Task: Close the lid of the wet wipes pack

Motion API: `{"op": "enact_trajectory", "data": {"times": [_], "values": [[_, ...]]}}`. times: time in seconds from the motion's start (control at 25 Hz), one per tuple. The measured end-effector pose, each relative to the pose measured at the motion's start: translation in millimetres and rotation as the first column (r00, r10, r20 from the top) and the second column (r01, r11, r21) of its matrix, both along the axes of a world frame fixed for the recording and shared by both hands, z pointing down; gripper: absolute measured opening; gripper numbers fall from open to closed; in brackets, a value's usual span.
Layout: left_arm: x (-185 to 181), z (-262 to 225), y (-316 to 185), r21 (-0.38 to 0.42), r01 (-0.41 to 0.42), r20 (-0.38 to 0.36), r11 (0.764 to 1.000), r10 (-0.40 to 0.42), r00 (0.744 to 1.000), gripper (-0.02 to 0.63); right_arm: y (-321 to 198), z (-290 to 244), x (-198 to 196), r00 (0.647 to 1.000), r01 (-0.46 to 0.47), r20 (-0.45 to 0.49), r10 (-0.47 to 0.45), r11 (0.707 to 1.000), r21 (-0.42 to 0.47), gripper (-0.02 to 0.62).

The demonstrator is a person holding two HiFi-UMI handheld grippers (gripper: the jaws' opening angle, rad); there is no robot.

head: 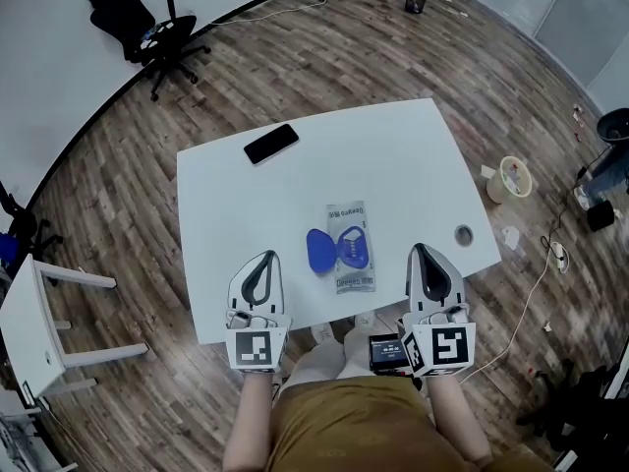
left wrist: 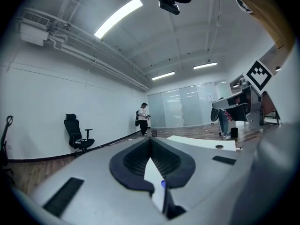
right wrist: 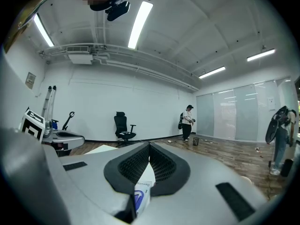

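The wet wipes pack (head: 352,248) lies flat near the middle of the white table (head: 393,155). Its blue lid (head: 317,251) is swung open to the left and rests on the table. My left gripper (head: 263,256) sits at the table's front edge, left of the pack, shut and holding nothing. My right gripper (head: 420,249) sits at the front edge to the pack's right, also shut and holding nothing. In the right gripper view, part of the pack (right wrist: 141,195) shows through the gap behind the meeting fingertips of the right gripper (right wrist: 149,146). The left gripper (left wrist: 150,139) frames a sliver of blue lid (left wrist: 162,183).
A black phone (head: 271,143) lies at the table's far left corner. A round cable hole (head: 463,233) sits near the right edge. A black office chair (head: 147,29) stands far left, a small white table (head: 29,327) stands at the left, and a bucket (head: 511,178) stands on the floor at the right.
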State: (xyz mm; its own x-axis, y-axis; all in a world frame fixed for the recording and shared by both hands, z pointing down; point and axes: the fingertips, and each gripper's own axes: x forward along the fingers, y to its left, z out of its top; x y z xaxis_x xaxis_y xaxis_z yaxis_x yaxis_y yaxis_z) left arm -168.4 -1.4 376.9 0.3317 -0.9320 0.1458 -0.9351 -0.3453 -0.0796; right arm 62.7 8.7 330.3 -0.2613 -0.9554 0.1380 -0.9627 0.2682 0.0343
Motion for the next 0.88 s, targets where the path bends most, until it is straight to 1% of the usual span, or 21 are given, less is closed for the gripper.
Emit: {"op": "enact_trajectory", "data": {"times": [0.2, 0.36, 0.48, 0.88], "values": [[4.7, 12.5, -11.0, -0.012, -0.005, 0.044, 1.000, 0.005, 0.999, 0.006, -14.7, 8.4, -3.5, 0.999, 0.042, -0.012, -0.042, 0.999, -0.014, 0.009], [1.3, 23.1, -18.2, -0.039, 0.028, 0.047, 0.999, -0.027, 0.999, 0.006, -25.0, 15.2, -11.9, 0.996, 0.083, -0.014, -0.083, 0.996, -0.021, 0.009], [2.4, 30.3, -23.6, -0.058, 0.039, 0.062, 0.998, -0.035, 0.997, 0.006, -33.7, 23.5, -11.8, 0.995, 0.101, -0.016, -0.102, 0.994, -0.038, 0.009], [0.0, 81.6, -36.5, -0.168, 0.075, 0.078, 0.983, -0.063, 0.995, 0.006, -53.8, 64.2, -3.6, 0.991, 0.127, -0.017, -0.130, 0.984, -0.123, 0.009]]}}
